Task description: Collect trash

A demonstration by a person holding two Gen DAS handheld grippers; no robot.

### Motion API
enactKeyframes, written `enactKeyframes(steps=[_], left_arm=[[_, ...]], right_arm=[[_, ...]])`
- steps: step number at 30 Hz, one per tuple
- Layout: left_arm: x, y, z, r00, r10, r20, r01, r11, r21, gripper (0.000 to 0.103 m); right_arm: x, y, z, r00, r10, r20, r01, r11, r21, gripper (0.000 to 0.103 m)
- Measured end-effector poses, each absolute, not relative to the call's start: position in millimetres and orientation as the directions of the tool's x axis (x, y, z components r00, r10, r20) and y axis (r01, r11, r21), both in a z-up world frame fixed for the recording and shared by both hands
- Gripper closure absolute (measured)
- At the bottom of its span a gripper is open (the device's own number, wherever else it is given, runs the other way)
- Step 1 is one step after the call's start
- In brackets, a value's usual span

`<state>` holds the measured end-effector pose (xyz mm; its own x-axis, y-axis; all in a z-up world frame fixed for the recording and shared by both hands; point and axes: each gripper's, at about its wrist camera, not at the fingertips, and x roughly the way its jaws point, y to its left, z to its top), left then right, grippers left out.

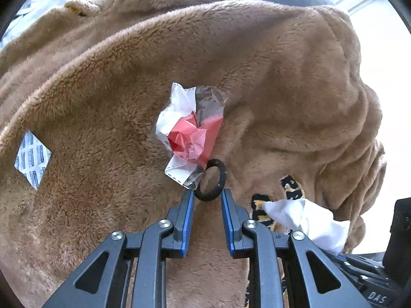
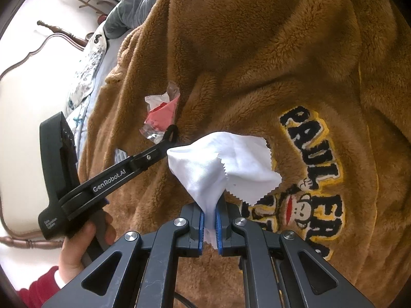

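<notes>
On brown fleece blanket (image 1: 102,118) (bed): left tongs (image 1: 207,195) wide; right tongs (image 2: 210,211) pinching white cloth (image 2: 221,164).

Bed (image 2: 101,51) noted, covered by brown fleece garment (image 1: 257,64). Crumpled red-and-white wrapper (image 1: 191,133) and black ring (image 1: 211,179) found lying on fleece, touching. Patterned sheet (image 1: 32,160) exposed at left.

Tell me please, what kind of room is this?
Most likely a bedroom. A brown fleece blanket lies over a bed with a carved wooden headboard, and a grey pillow sits near its head. A crumpled wrapper lies on the blanket.
</notes>
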<state>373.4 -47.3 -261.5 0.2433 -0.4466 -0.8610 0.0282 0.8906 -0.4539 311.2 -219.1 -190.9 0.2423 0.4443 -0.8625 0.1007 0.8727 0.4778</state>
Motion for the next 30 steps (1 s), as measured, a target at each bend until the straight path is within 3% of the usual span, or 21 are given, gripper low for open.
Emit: enactKeyframes(steps=[9,11,13,15,16,24,26,27,30], left_arm=[[397,-80,-266,0.220,-0.415,-0.883,0.047,0.908,-0.416,0.079],[398,-84,-263,0.231,-0.432,-0.872,0.044,0.900,-0.435,0.069],[398,-91,-260,0.259,-0.440,-0.860,0.040,0.894,-0.446,0.035],[399,-94,-258,0.322,-0.416,-0.850,0.028,0.902,-0.430,0.019],[400,-93,-258,0.343,-0.402,-0.849,0.012,0.906,-0.424,0.016],[412,-106,-275,0.274,-0.409,-0.870,0.027,0.908,-0.419,0.017],[411,-117,-280,0.250,-0.428,-0.869,0.058,0.902,-0.428,0.028],[412,-118,-281,0.240,-0.437,-0.867,0.060,0.898,-0.436,0.039],[409,-116,-282,0.222,-0.475,-0.852,0.011,0.875,-0.485,0.039]], right_arm=[[309,-224,-191,0.237,0.435,-0.869,0.108,0.877,0.469,0.096],[309,-227,-192,0.234,0.434,-0.870,0.112,0.877,0.467,0.096],[309,-229,-193,0.235,0.432,-0.871,0.117,0.877,0.467,0.096],[309,-230,-194,0.235,0.433,-0.870,0.121,0.875,0.468,0.096],[308,-231,-194,0.234,0.434,-0.870,0.120,0.875,0.468,0.096],[308,-237,-194,0.232,0.435,-0.870,0.123,0.874,0.470,0.096],[308,-240,-195,0.232,0.435,-0.870,0.130,0.872,0.471,0.096],[309,-241,-195,0.232,0.436,-0.870,0.133,0.871,0.472,0.096],[310,-242,-195,0.232,0.436,-0.870,0.132,0.872,0.472,0.096]])
